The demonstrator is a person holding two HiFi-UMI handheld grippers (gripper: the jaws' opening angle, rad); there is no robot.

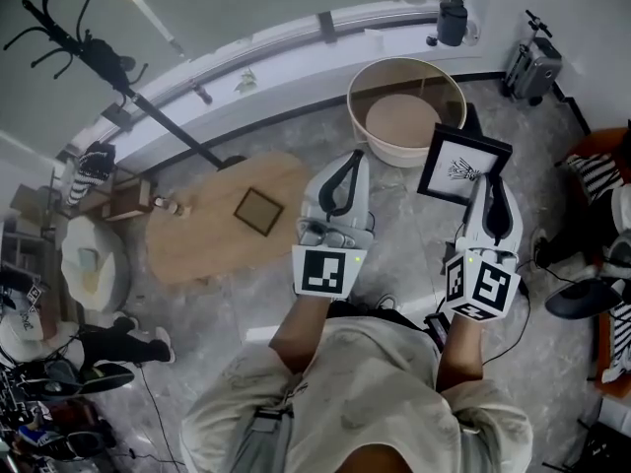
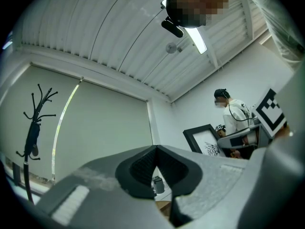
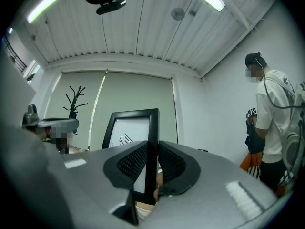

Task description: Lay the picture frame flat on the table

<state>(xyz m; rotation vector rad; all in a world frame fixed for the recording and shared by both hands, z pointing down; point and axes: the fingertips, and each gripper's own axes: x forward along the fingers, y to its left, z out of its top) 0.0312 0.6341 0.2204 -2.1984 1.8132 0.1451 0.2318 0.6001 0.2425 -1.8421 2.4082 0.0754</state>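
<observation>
The picture frame (image 1: 463,166) is black with a white print. It is held upright in the air above the floor, right of the low oval wooden table (image 1: 207,239). My right gripper (image 1: 490,179) is shut on the frame's right edge. In the right gripper view the frame (image 3: 128,128) stands between the ribbed pads (image 3: 132,162). My left gripper (image 1: 351,158) hovers beside it with its jaws shut and nothing in them; its pads (image 2: 143,163) meet at the tip. The left gripper view also shows the frame (image 2: 205,140).
A smaller dark frame (image 1: 258,211) lies flat on the table, with a small bottle (image 1: 170,206) near its far end. A round white tub (image 1: 406,111) stands just beyond the grippers. A black coat rack (image 1: 89,52), a suitcase (image 1: 532,67) and another person (image 3: 274,118) are nearby.
</observation>
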